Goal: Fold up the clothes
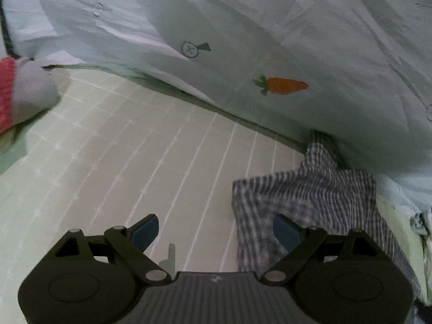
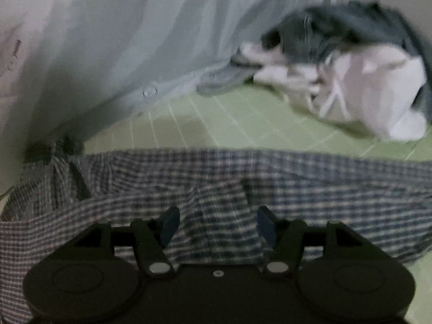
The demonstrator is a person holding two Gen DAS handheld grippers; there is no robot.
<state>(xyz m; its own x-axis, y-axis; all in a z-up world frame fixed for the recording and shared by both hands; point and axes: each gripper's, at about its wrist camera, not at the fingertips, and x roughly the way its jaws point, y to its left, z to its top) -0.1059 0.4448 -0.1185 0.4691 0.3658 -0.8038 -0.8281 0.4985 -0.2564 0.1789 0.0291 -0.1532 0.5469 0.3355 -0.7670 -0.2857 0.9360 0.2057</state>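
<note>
A carrot print [image 1: 286, 85] is seen only in the left view; at 2 o'clock, seemingly piled clothes [image 2: 351, 81] only in the right. Both the left tool [image 1: 216, 232] and right tool [image 2: 217, 225] are spread, released, over the checked garment [image 2: 297, 181].

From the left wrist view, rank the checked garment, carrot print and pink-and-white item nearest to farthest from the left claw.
1. Checked garment, at the left claw's right finger.
2. Carrot print, ahead on the pale sheet.
3. Pink-and-white item, far left edge; roughly as far as the carrot, too close to call.

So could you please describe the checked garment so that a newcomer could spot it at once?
Start at the green gridded bedsheet. The checked garment lies across it nearest the right hand-held gripper, below the pale carrot-print sheet. Its small dark-and-white checks distinguish it from the grey-and-white clothes pile.
</note>
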